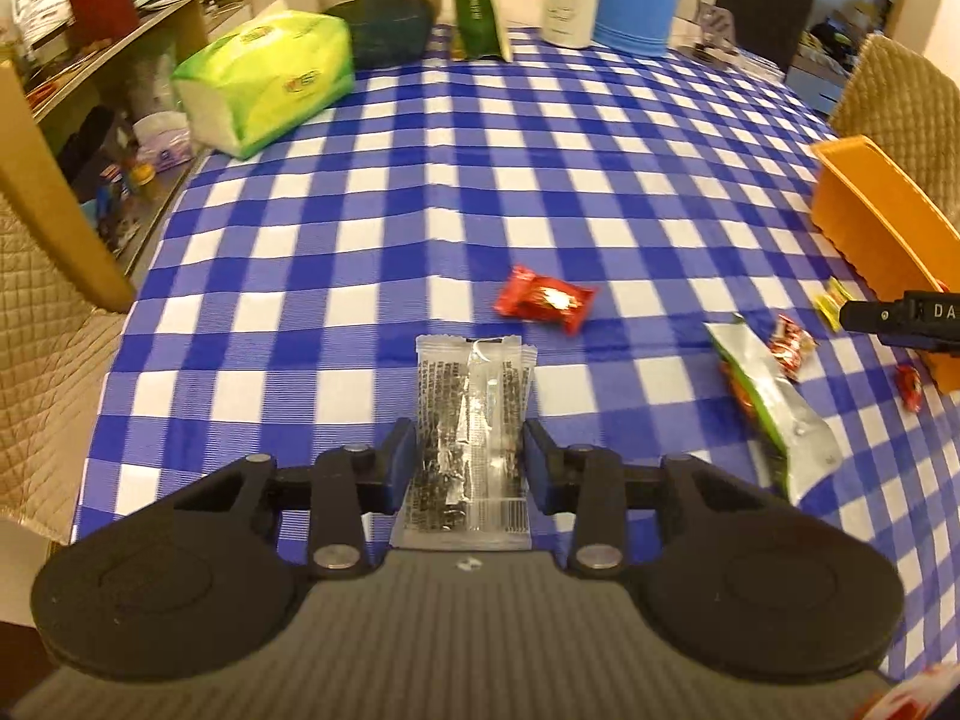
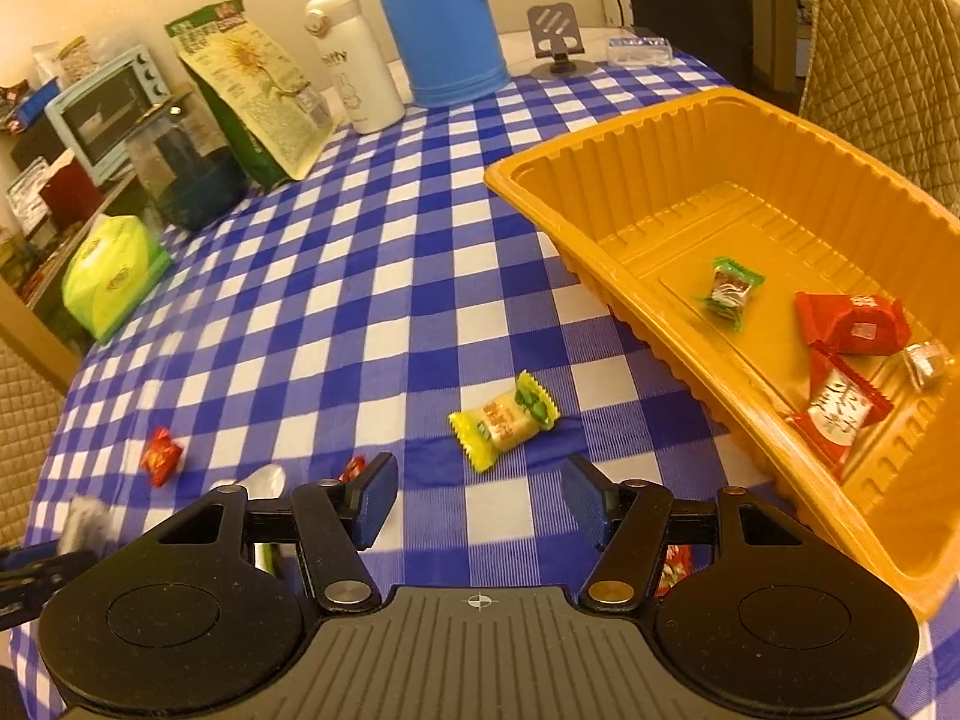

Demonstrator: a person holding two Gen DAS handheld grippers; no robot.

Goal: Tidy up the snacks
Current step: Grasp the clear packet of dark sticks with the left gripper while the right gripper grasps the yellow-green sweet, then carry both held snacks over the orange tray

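The left gripper (image 1: 469, 461) is squeezing a clear packet (image 1: 468, 438) just above the table and needs to carry it to the orange tray (image 2: 600, 204), while the right gripper (image 2: 480, 501) is hanging wide open and empty near a yellow candy (image 2: 503, 420).

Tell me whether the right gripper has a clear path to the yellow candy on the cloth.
Probably yes: the right gripper is open and empty, the yellow candy lies just ahead of its fingertips, with only bare tablecloth between.
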